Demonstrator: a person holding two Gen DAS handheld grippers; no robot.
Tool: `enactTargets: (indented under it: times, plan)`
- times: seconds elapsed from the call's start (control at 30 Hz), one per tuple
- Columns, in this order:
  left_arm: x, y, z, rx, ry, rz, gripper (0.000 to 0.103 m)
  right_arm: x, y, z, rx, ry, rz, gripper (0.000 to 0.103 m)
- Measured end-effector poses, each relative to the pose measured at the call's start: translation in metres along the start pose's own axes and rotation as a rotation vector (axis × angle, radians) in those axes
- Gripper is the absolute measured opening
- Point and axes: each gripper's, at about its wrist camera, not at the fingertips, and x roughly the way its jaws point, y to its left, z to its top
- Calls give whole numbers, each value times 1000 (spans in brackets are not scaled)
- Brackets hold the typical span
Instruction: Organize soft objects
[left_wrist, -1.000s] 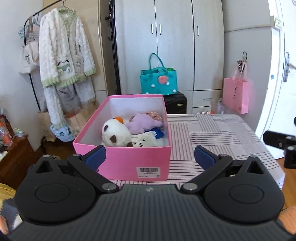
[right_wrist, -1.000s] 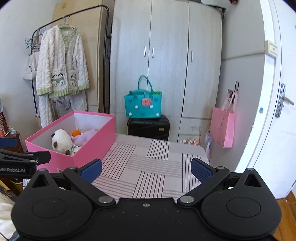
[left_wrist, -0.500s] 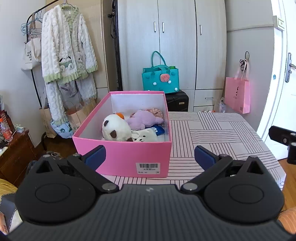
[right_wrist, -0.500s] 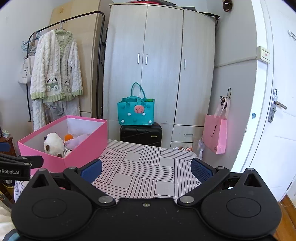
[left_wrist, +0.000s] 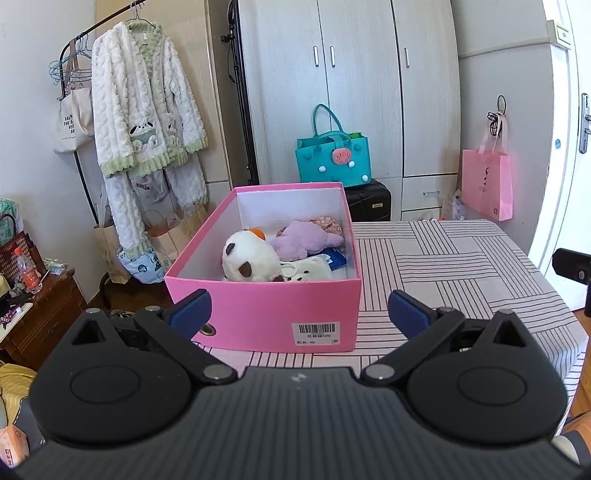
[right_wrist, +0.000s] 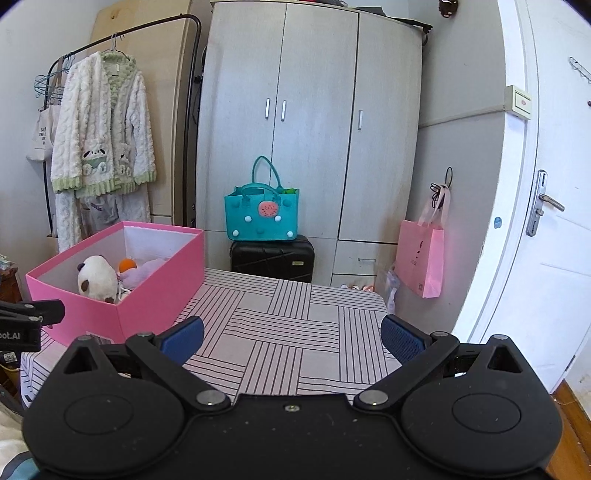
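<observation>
- A white and green fleece robe (left_wrist: 144, 110) hangs on a clothes rack at the far left, by the wall.
- The left gripper (left_wrist: 299, 314) hovers in front of the pink box (left_wrist: 266, 314), its jaws spread wide and holding nothing.
- The pink box stands on the left part of the striped table (left_wrist: 461, 273), open at the top, with a barcode label on its near wall.
- Inside the box lie the soft toys: a white plush with brown patches (left_wrist: 251, 260) at the front, a purple plush (left_wrist: 308, 242) just behind it, and a small white bear pouch (left_wrist: 308, 273) beside them against the near wall.
- A teal tote bag (right_wrist: 261, 214) sits on a black suitcase (right_wrist: 272, 258) in front of the grey wardrobe (right_wrist: 314, 129).
- The right gripper (right_wrist: 291, 338) hangs over the bare striped table, right of the box, its jaws wide apart and empty.
- A pink paper bag (right_wrist: 421, 258) hangs at the right, near the white door (right_wrist: 546, 221).
</observation>
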Motion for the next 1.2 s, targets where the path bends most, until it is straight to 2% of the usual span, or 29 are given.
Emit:
enactTargets:
  times: [1.2]
  plan:
    - [-3, -6, 2, 14, -2, -14, 103, 1, -10, -3, 33, 12, -26, 103]
